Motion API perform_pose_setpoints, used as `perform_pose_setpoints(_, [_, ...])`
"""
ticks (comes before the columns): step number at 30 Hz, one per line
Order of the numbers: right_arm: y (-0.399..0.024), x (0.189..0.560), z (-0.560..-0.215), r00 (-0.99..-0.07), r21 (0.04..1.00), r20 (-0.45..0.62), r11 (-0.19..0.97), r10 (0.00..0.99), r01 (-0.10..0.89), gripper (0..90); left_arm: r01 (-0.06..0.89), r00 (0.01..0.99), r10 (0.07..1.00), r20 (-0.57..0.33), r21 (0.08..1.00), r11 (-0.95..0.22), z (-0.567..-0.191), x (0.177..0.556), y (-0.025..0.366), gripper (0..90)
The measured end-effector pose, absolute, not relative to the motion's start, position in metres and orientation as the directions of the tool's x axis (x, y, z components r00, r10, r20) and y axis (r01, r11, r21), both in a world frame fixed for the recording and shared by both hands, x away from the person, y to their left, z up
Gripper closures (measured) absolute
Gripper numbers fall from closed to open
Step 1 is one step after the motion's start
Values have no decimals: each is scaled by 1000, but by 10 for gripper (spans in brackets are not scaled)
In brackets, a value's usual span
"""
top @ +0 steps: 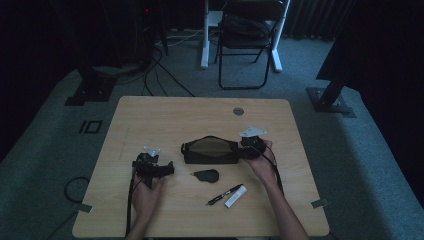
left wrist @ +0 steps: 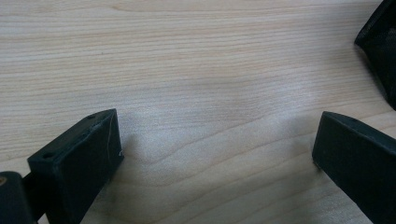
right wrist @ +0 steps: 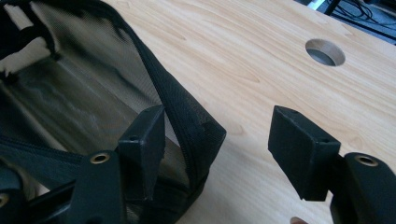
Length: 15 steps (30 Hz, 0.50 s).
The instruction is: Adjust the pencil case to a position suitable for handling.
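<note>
We see wooden table (top: pixel 150 115), round cable hole (top: pixel 238 111) near far edge. Black pen (top: pixel 223 194) touching white tube (top: pixel 235 196) near front edge. Folding chair (top: pixel 247 35) beyond table. Cables (top: pixel 160 70) on carpet.

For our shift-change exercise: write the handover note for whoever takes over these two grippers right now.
Left gripper: open, low over bare table, holding nothing.
Right gripper: open, one jaw inside the unzipped black mesh pouch, the other outside its end wall; not yet closed on it.
Loose in front of the pouch: a small dark oval item, a black pen, a white stick-shaped item.
Done: pouch open. Probably left: steady the pouch and load the three items; inside, nothing packed shows.
</note>
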State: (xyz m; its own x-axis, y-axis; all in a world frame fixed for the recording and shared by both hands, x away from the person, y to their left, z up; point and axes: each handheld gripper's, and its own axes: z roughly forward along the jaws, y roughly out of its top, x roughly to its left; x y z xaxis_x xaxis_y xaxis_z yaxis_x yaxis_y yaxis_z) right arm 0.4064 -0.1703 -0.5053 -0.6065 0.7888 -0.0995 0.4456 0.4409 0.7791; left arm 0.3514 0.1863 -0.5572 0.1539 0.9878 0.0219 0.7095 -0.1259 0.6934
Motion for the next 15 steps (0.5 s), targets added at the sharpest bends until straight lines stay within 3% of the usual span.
perform_pose_setpoints(15, [-201, 365, -509, -589, 767, -122, 453, 799, 455, 373, 709, 154, 988, 22, 694, -126, -557, 351, 186, 16])
